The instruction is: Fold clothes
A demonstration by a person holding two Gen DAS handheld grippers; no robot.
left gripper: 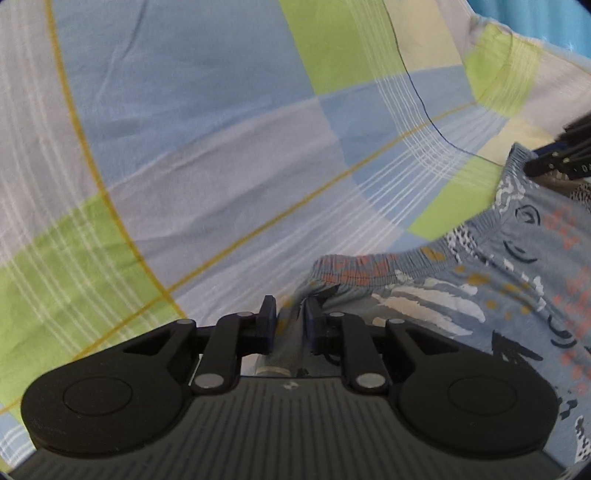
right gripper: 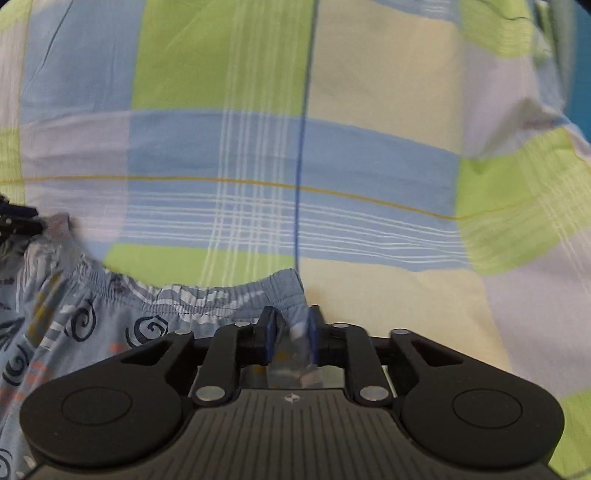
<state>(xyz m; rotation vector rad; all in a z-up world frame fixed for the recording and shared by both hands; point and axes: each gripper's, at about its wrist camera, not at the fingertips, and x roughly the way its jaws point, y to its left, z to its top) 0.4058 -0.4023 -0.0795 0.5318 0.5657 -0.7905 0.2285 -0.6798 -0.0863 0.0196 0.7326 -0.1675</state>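
A pair of blue patterned shorts [left gripper: 480,295] with an elastic waistband lies on a checked bedsheet [left gripper: 203,147]. My left gripper [left gripper: 290,314] is shut on the left corner of the waistband, with cloth bunched between its blue pads. My right gripper [right gripper: 291,325] is shut on the other waistband corner of the shorts [right gripper: 92,325], and the band sags between the two. The right gripper [left gripper: 561,158] shows as a black tip at the right edge of the left wrist view. At the left edge of the right wrist view I see the left gripper [right gripper: 18,221].
The bedsheet [right gripper: 369,110] is checked in blue, green, cream and lilac with thin yellow and dark blue lines, lightly wrinkled. It spreads wide ahead of both grippers. A teal surface [left gripper: 535,22] lies beyond the sheet's far edge at the top right.
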